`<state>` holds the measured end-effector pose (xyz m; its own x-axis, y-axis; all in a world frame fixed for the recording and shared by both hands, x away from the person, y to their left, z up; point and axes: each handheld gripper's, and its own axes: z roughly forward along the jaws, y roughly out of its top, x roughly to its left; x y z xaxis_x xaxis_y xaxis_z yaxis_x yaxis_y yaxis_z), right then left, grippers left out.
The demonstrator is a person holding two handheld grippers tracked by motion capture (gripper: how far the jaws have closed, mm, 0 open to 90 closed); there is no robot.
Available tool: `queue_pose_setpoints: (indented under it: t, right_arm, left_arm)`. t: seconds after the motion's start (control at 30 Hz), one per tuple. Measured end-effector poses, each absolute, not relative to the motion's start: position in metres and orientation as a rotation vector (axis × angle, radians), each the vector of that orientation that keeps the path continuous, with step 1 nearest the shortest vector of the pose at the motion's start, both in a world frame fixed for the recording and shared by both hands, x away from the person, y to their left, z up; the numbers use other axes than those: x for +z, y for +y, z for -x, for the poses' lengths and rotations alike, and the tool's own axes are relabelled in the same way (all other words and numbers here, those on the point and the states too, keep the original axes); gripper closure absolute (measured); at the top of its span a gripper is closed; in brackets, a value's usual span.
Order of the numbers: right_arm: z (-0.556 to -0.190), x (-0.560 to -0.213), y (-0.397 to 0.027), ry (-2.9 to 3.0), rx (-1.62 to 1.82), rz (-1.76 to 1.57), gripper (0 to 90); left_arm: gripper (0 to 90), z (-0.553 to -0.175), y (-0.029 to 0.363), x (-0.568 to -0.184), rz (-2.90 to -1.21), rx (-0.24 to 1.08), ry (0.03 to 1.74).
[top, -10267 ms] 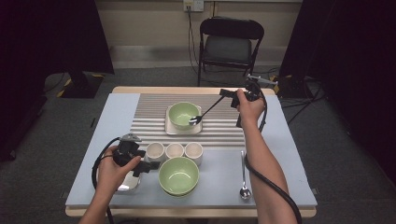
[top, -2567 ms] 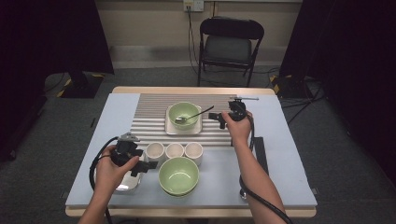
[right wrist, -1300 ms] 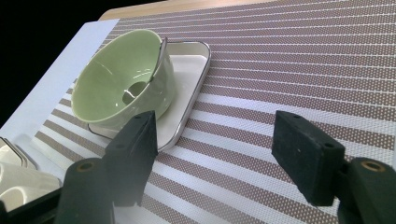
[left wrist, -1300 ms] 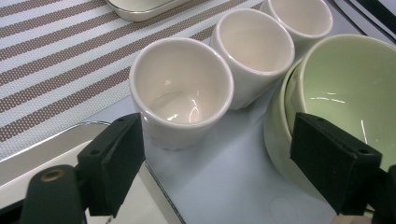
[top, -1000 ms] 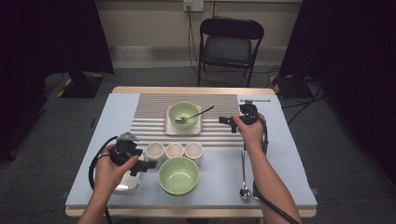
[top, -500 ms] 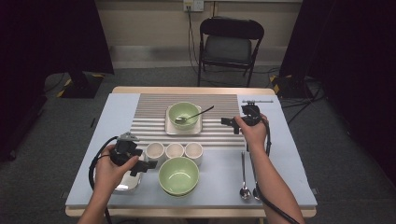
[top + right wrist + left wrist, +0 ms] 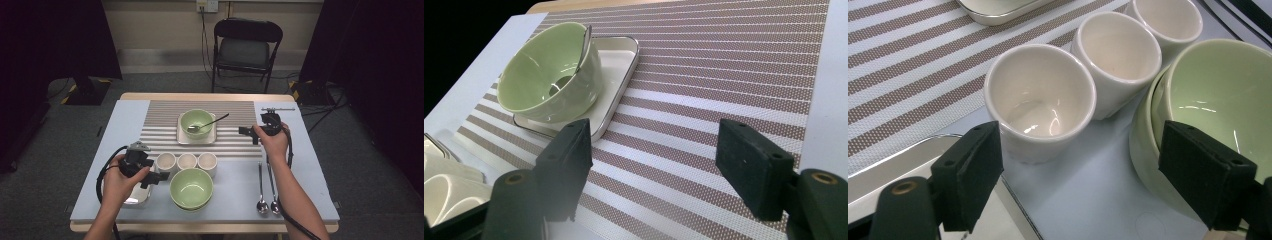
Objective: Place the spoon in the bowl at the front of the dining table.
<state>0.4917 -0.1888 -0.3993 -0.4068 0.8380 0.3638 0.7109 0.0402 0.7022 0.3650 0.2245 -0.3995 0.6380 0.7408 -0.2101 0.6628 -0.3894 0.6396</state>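
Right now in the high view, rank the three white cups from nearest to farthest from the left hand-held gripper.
1. Left cup, right beside the left hand-held gripper.
2. Middle cup, centre of the row.
3. Right cup, far end.

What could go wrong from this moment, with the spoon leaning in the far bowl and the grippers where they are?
1. The spoon only leans on the rim of the small green bowl, handle jutting toward the open right gripper; a bump might tip it out.
2. The open left gripper hovers between the nearest white cup and the large green bowl; closing here could nudge either one.
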Motion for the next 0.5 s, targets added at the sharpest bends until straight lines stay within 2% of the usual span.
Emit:
queue_pose_setpoints:
  t: [0.5]
  right_arm:
    - [-0.4884,-0.4004,-0.1934,2.162,1.301,-1.616,30.1]
  left_arm:
    - [17.6,-0.3649,0.2238,-0.3985,-2.144,0.145,1.093]
